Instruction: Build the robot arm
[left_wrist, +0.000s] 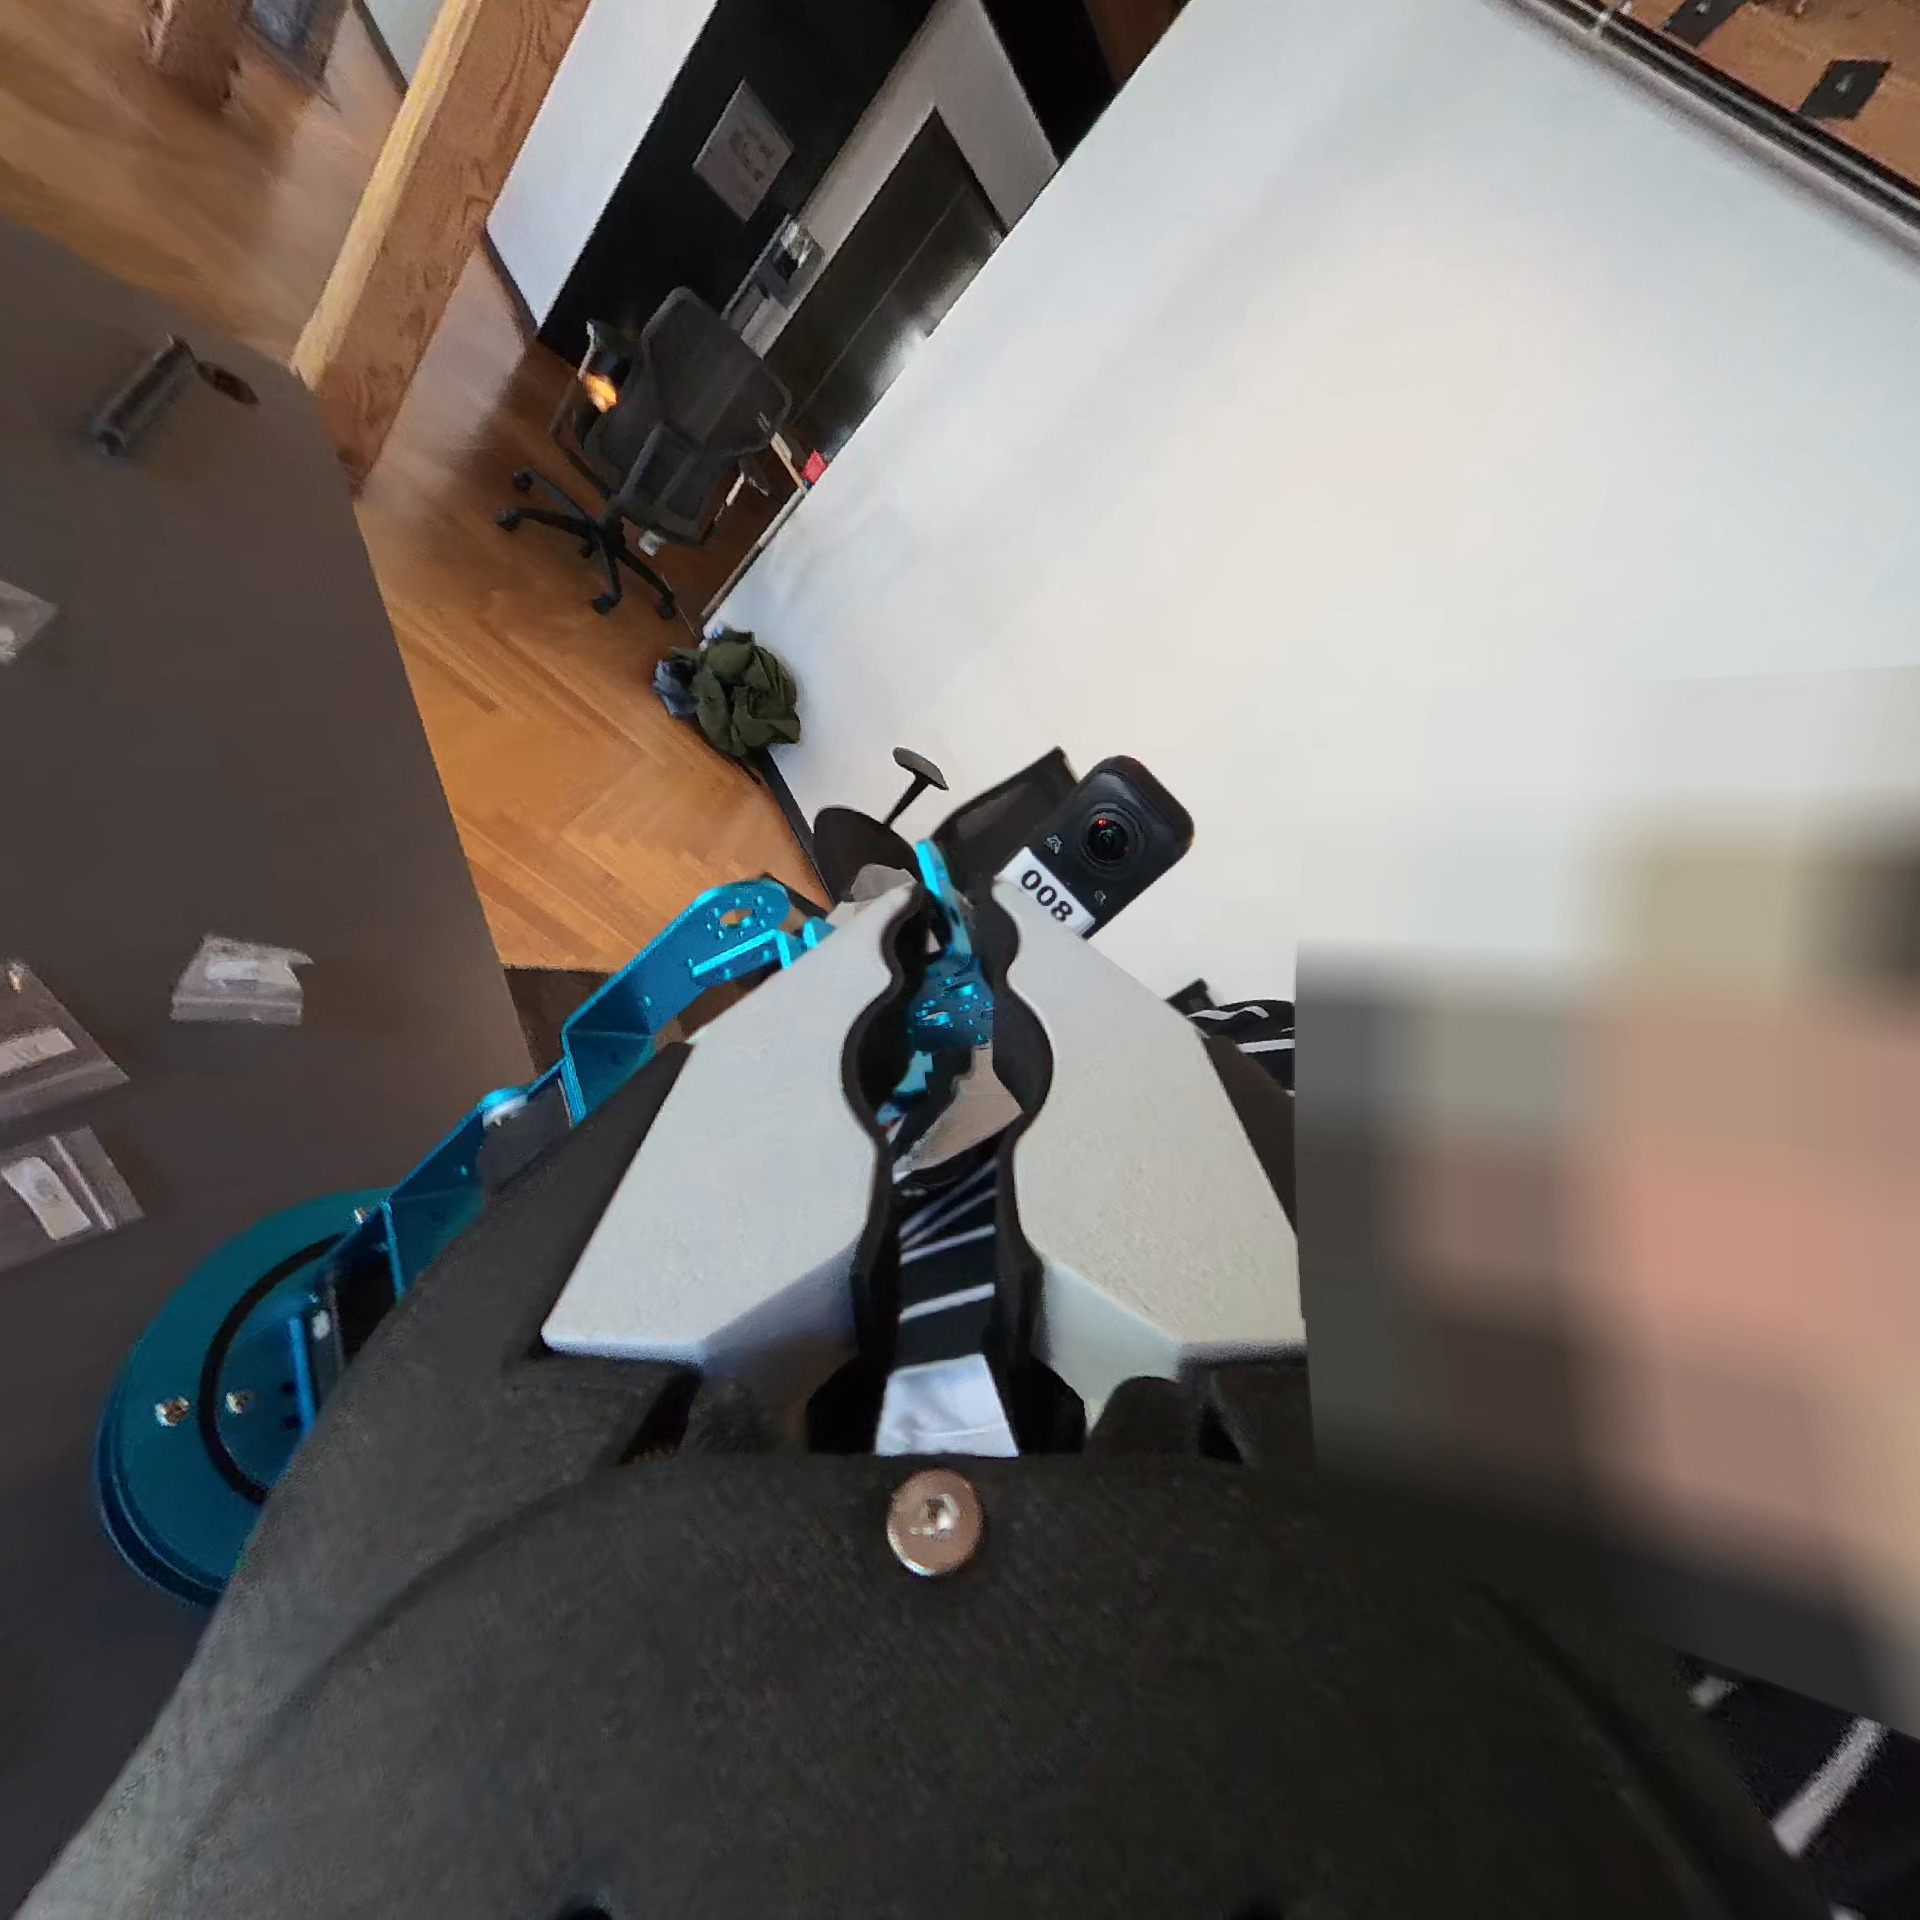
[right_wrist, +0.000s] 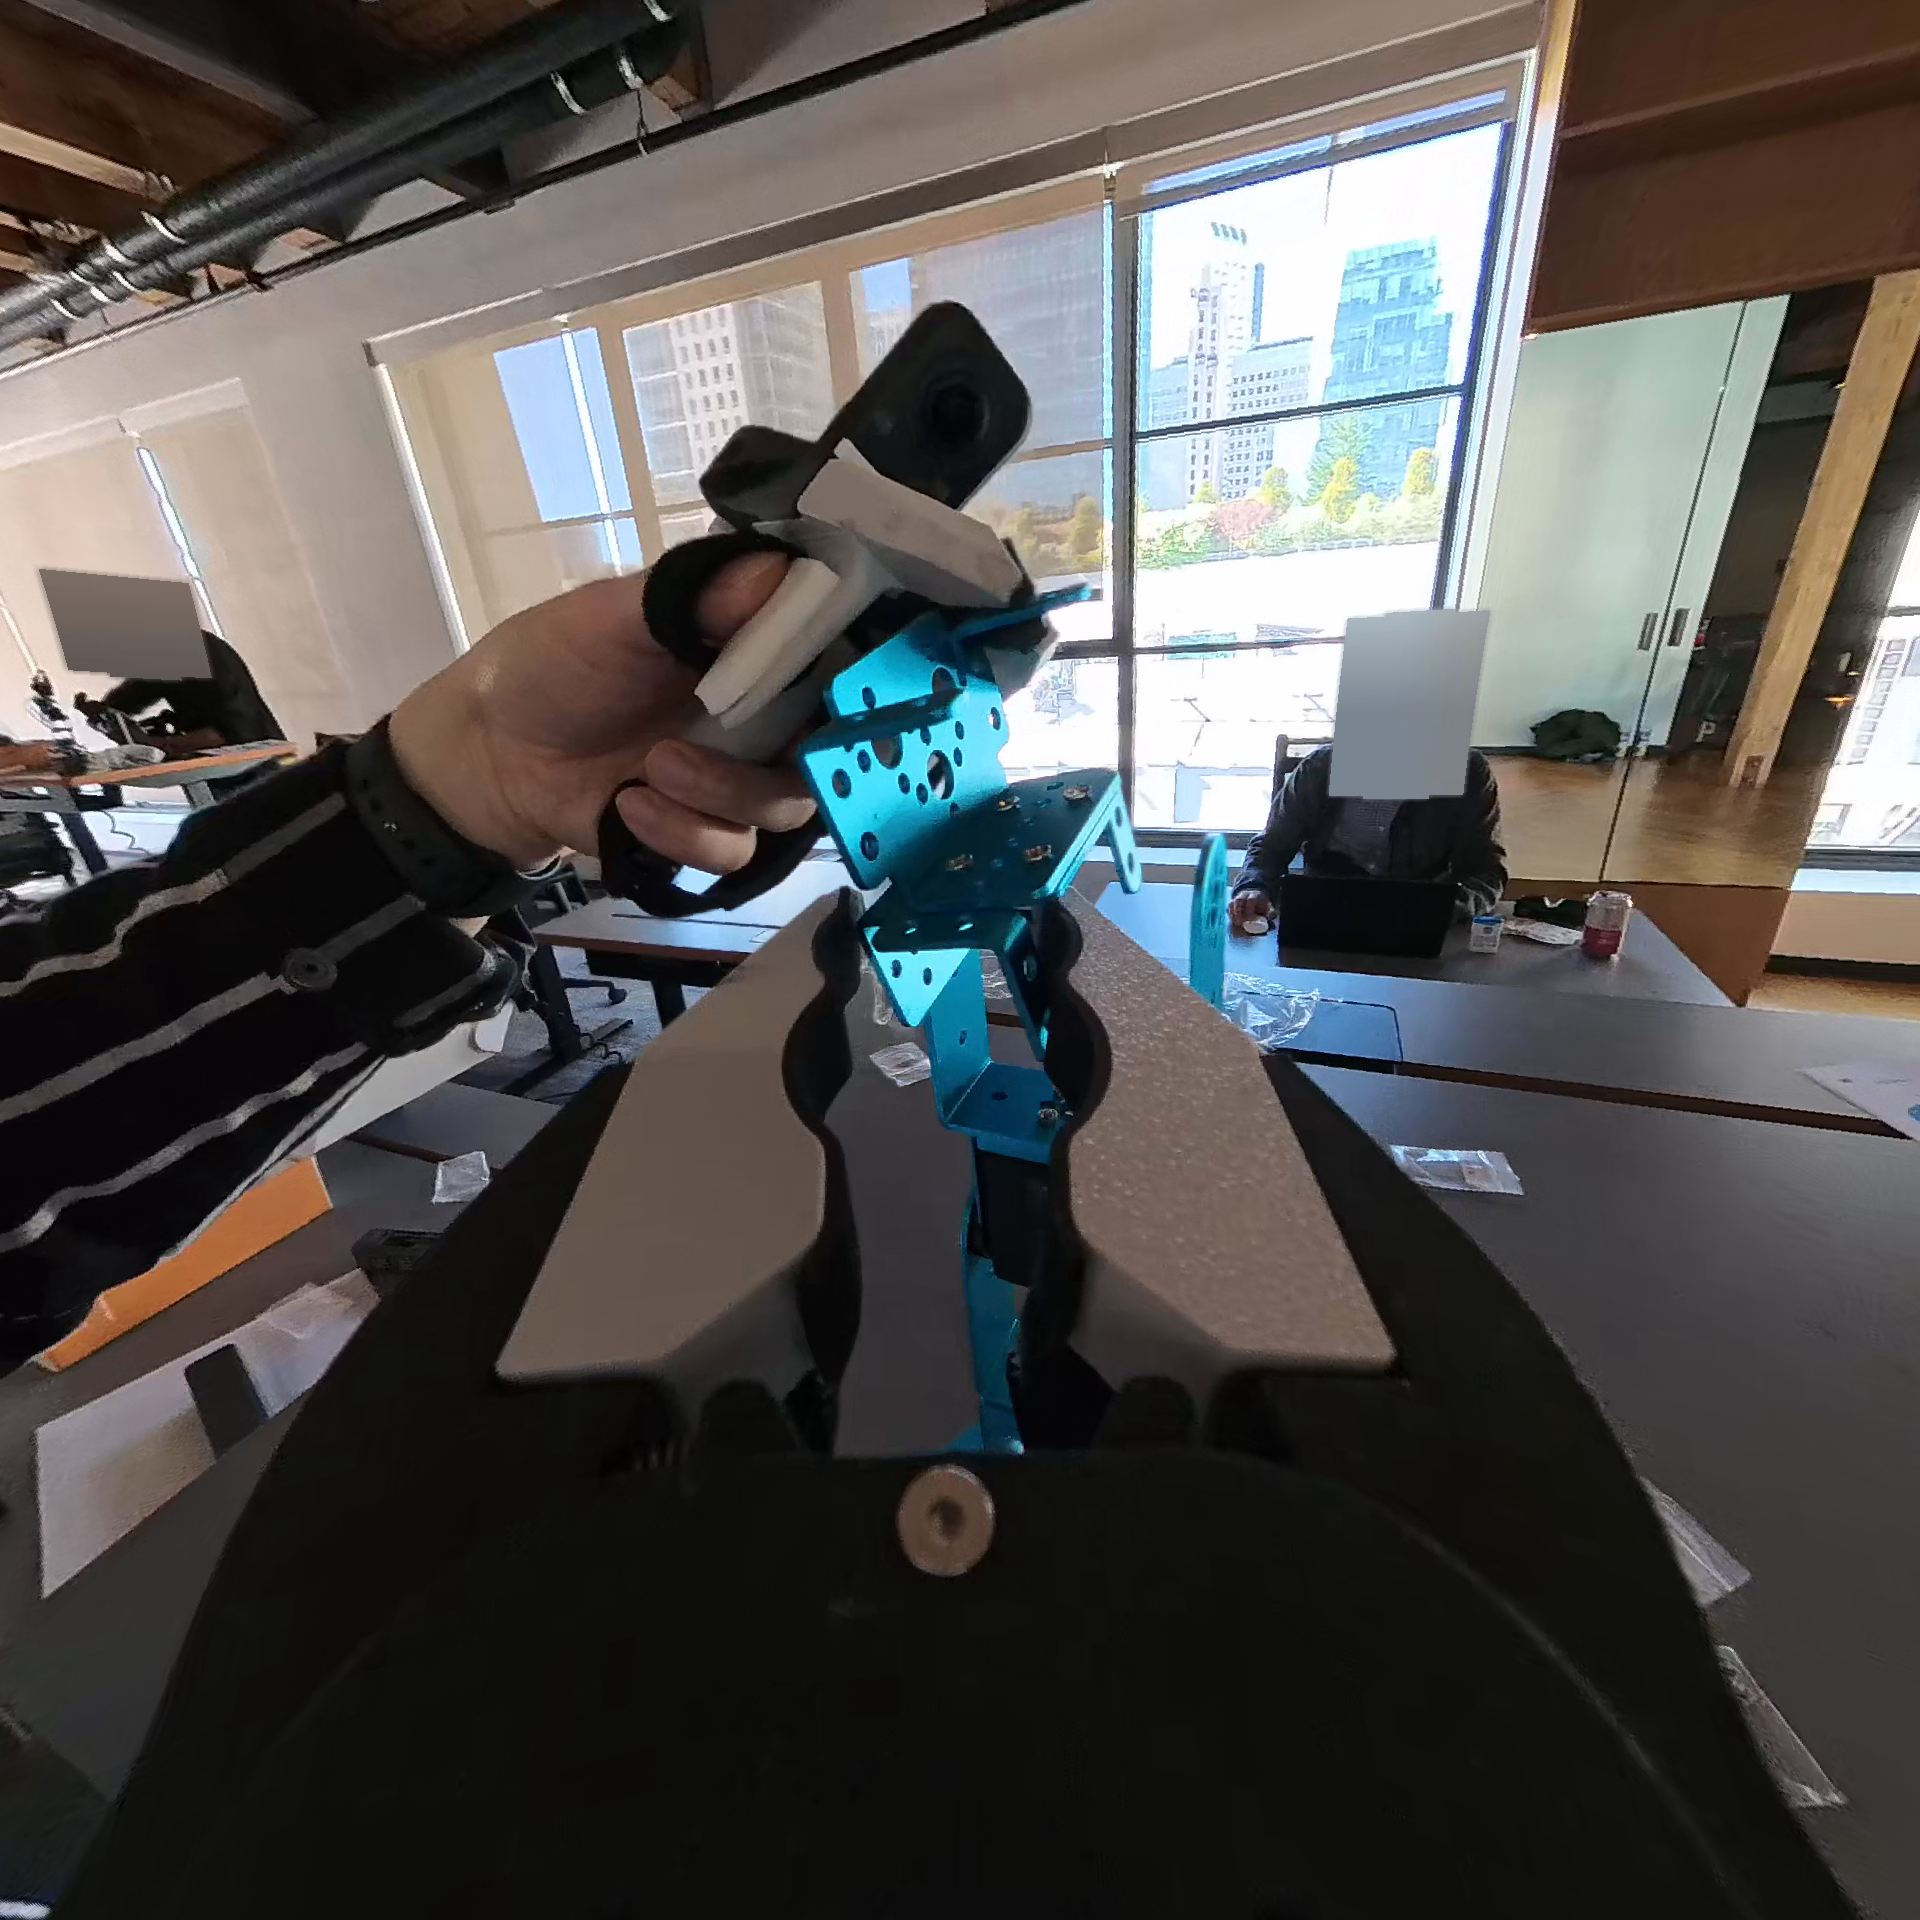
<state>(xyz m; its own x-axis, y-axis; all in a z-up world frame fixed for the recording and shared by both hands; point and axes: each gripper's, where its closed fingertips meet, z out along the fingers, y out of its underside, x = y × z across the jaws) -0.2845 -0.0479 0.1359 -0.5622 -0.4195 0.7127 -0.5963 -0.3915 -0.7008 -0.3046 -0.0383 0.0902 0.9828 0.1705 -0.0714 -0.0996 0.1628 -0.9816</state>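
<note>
Tools: left (left_wrist: 951, 935) pinches blue bracket assembly (left_wrist: 623, 1018); right (right_wrist: 951, 956) grips its stem; white label on camera (left_wrist: 1107, 842).

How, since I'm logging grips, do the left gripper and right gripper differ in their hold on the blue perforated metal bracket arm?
The left gripper bites the top end of the blue perforated metal bracket arm; the right gripper straddles it lower down. The left jaws are nearly shut on it; the right jaws stand wider, with a gap on one side. Both are at the same arm.
</note>
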